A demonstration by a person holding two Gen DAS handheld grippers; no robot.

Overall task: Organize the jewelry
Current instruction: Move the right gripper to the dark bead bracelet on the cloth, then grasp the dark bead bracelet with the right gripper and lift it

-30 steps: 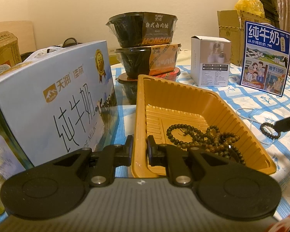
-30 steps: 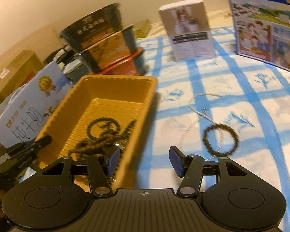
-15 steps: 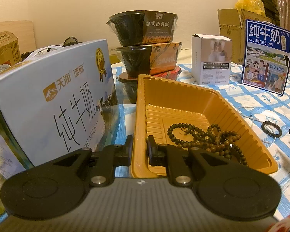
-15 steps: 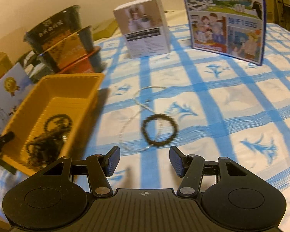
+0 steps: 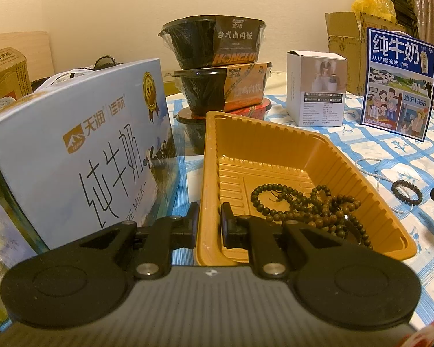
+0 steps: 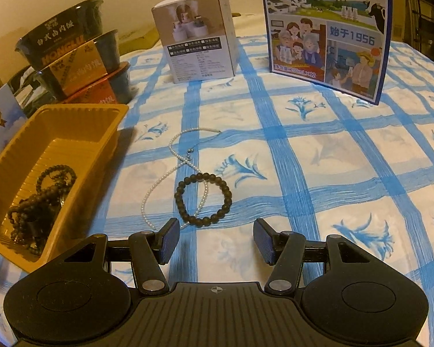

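Observation:
An orange plastic tray (image 5: 275, 144) (image 6: 81, 110) holds a tangle of dark wooden bead strings (image 5: 309, 205) (image 6: 40, 196). My left gripper (image 5: 208, 225) is shut on the tray's near left wall. A dark bead bracelet (image 6: 203, 199) (image 5: 406, 192) lies on the blue-checked tablecloth over a thin white pearl necklace (image 6: 176, 167) (image 5: 370, 164). My right gripper (image 6: 215, 241) is open and empty, just short of the bracelet.
A large milk carton box (image 5: 78, 159) stands left of the tray. Stacked black food bowls (image 5: 217, 66) (image 6: 72, 63) sit behind it. A small white box (image 6: 196, 37) and a blue milk box (image 6: 327, 29) stand at the back.
My right gripper has swung from over the tray to the right and now faces the bracelet and necklace on the cloth. The left gripper has kept its hold on the tray.

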